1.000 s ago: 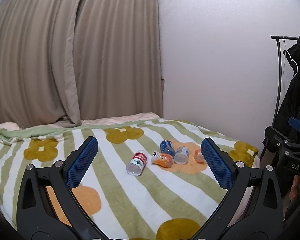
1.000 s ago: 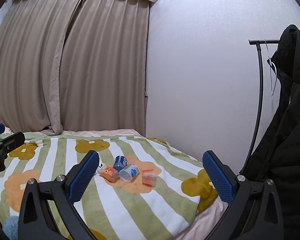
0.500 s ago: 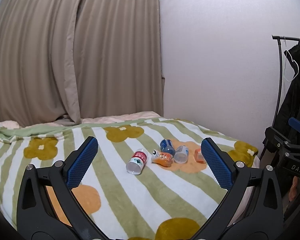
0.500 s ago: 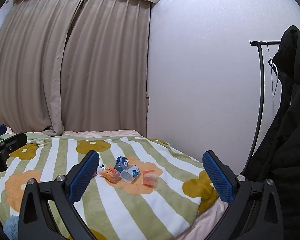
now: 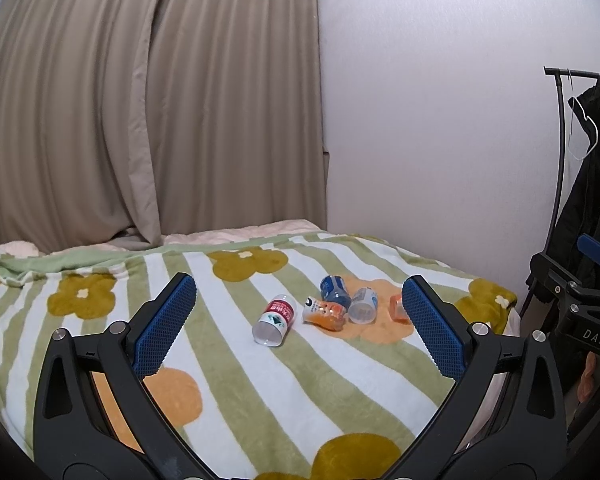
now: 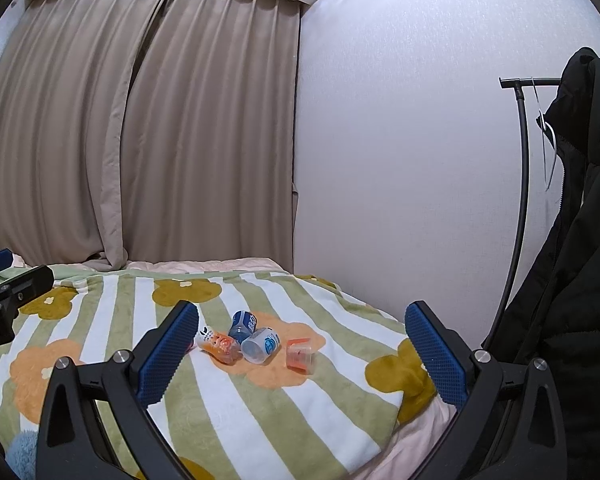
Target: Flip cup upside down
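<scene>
I am holding both sets of jaws spread wide, with nothing between the pads and nothing touching them. The left gripper (image 5: 300, 320) is hovering above the blanket (image 5: 228, 392), well short of the cluster, and the right gripper (image 6: 302, 344) is doing the same from nearer the bed's right edge.

Beyond the pads, five small containers are lying on their sides near that right edge, toward the wall-side corner, mostly on an orange flower patch. The red-labelled cup (image 5: 274, 320) is lying a little apart on a white stripe, its open mouth facing me. The orange-printed cup (image 5: 325, 312), the blue cup (image 5: 334, 290) and the pale clear cup (image 5: 363, 305) are bunched together, touching or nearly so. The small orange cup (image 6: 300, 354) is lying apart, nearest the edge.

I am judging them to be thin, empty plastic: very light, easily crushed, slick, and liable to roll on the soft, yielding blanket. I am planning to take one across its mid-body, pads on opposite walls, squeezing gently. Which cup is meant I cannot tell; the red-labelled one looks easiest to reach cleanly.
</scene>
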{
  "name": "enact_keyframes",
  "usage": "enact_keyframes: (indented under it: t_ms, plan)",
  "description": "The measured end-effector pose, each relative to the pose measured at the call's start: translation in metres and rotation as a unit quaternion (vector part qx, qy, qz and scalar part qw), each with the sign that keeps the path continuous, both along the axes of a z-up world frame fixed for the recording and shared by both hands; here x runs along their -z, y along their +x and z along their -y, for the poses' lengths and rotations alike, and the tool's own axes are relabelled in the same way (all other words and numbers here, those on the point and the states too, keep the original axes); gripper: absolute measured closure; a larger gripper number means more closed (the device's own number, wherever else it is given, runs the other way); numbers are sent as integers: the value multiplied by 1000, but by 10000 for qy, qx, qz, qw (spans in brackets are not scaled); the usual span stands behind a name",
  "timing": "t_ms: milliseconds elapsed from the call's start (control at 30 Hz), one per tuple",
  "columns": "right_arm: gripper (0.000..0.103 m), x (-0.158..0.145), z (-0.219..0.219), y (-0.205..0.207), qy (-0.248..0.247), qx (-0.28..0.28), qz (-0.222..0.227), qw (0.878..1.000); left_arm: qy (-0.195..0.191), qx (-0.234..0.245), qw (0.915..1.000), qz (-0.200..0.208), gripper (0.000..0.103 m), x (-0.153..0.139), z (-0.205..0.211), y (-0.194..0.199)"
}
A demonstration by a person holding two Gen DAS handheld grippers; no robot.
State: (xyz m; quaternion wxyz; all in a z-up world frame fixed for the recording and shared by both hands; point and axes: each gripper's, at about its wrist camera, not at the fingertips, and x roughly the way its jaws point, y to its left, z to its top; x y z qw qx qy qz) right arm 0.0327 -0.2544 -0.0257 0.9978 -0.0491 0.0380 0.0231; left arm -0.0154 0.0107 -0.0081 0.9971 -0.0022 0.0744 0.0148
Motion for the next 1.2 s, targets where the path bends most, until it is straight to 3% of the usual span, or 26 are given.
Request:
enact_keyframes:
  t_ms: [933, 1200]
  plan:
    - [0, 7, -1, 4, 77, -30, -156, 9998, 28, 65, 9997, -221, 0, -3, 7, -3]
    - [0, -14, -10, 67, -87, -645, -768, 9949, 53, 151, 9982, -584, 0, -23, 1, 31]
